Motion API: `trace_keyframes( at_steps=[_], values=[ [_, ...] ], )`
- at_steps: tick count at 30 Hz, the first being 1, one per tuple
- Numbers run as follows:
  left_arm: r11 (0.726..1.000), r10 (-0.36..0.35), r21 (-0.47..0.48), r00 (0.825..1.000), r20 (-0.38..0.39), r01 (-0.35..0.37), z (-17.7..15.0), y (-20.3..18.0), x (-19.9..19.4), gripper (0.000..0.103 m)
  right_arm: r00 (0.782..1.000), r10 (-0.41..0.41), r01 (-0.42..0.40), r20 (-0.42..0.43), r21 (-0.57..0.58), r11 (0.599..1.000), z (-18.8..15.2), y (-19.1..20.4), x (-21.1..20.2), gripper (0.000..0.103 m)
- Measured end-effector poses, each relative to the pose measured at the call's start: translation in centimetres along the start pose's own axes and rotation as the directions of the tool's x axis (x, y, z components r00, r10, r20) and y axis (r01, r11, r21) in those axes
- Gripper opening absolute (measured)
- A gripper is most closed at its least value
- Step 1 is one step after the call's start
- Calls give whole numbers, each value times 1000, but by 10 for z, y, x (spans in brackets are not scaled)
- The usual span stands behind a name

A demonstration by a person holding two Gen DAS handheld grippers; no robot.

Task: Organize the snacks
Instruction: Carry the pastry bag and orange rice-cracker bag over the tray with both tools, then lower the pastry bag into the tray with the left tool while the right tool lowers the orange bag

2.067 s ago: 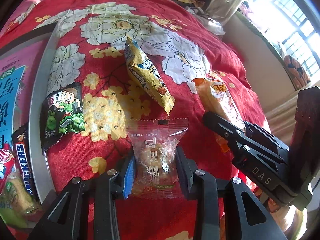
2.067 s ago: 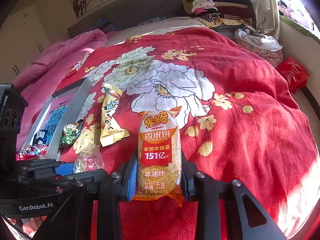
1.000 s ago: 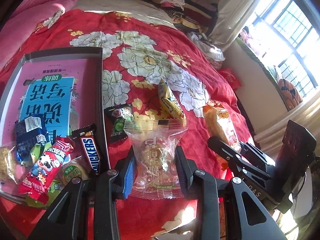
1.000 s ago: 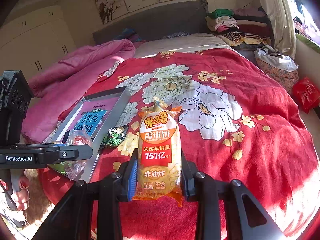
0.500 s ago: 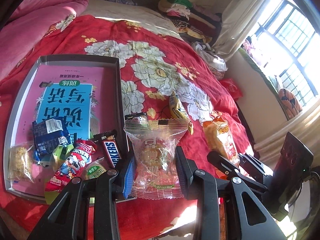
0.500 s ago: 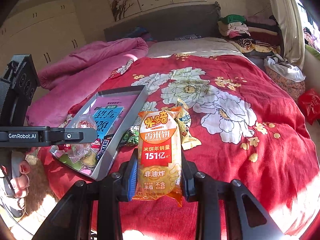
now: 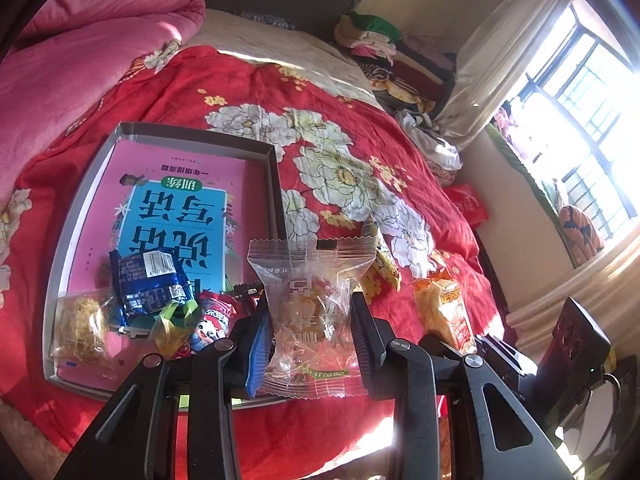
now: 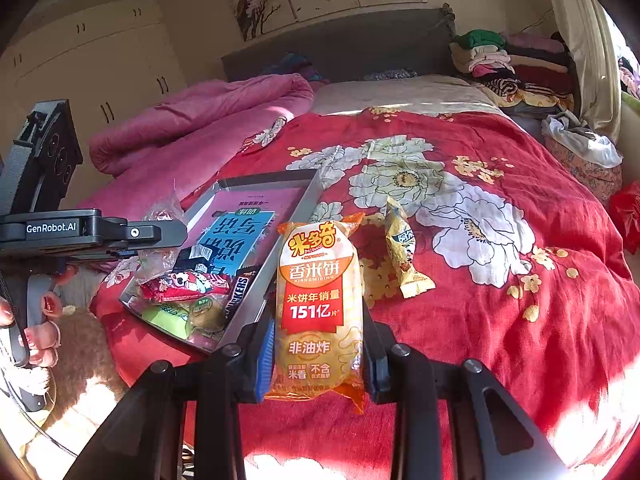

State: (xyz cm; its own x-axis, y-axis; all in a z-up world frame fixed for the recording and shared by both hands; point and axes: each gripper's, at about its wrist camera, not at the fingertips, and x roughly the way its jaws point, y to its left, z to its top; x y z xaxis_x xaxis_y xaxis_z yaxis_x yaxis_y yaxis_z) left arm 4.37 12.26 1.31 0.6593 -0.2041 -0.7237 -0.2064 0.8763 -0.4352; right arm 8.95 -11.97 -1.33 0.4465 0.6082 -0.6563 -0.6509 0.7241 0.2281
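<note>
two snacks are in my grip at once: my left gripper (image 7: 310, 330) is clamped on a clear-wrapped pastry (image 7: 310, 316), and my right gripper (image 8: 318, 354) is clamped on an orange rice cracker pack (image 8: 318, 304). both packets stand upright between the pads, lifted off the red floral bedspread (image 8: 500, 320).

the grey tray (image 7: 276, 184) lies to the left on the bed, with a pink and blue book cover lining its floor and a small pile at its near end: a blue packet (image 7: 150, 280), a snickers bar (image 8: 237, 294), a red cartoon packet (image 8: 184, 282) and others. one yellow packet (image 8: 402, 252) lies on the spread to the right of the tray, not yet collected.

i judge this as the carrying step, both loads headed for the tray. next i should bring the pastry over the bare far half of the tray and let go low (it looks crumbly), then swing the rice crackers leftward past the tray's right wall before releasing them.
</note>
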Motion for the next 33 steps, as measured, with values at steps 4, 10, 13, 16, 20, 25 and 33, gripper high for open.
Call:
trace_keyframes(
  at_steps=[4,10,13,16,20,25,33],
  values=[
    [1000,12,-18,1000,21,-12,3,11,-10,38,1000,10,-10,1,-18,1000,0,9,-1,35],
    [998,32,-57,998,45,-29,6,28,-22,38,999,35,-35,2,-32,999,1,19,-1,35],
    [997,42,-69,997,57,-38,7,36,-28,38,999,41,-41,3,-39,998,1,23,-1,35],
    [996,50,-82,997,67,-45,8,43,-34,38,999,47,-47,3,-47,998,1,27,-1,35],
    [994,65,-97,995,76,-58,7,53,-40,38,999,45,-45,7,-65,997,1,33,-2,35],
    [991,80,-114,993,83,-71,6,62,-48,38,998,58,-56,21,-89,994,4,43,-5,35],
    [988,102,-128,991,91,-90,3,77,-56,38,995,95,-93,15,-124,988,5,63,-4,35]
  ],
)
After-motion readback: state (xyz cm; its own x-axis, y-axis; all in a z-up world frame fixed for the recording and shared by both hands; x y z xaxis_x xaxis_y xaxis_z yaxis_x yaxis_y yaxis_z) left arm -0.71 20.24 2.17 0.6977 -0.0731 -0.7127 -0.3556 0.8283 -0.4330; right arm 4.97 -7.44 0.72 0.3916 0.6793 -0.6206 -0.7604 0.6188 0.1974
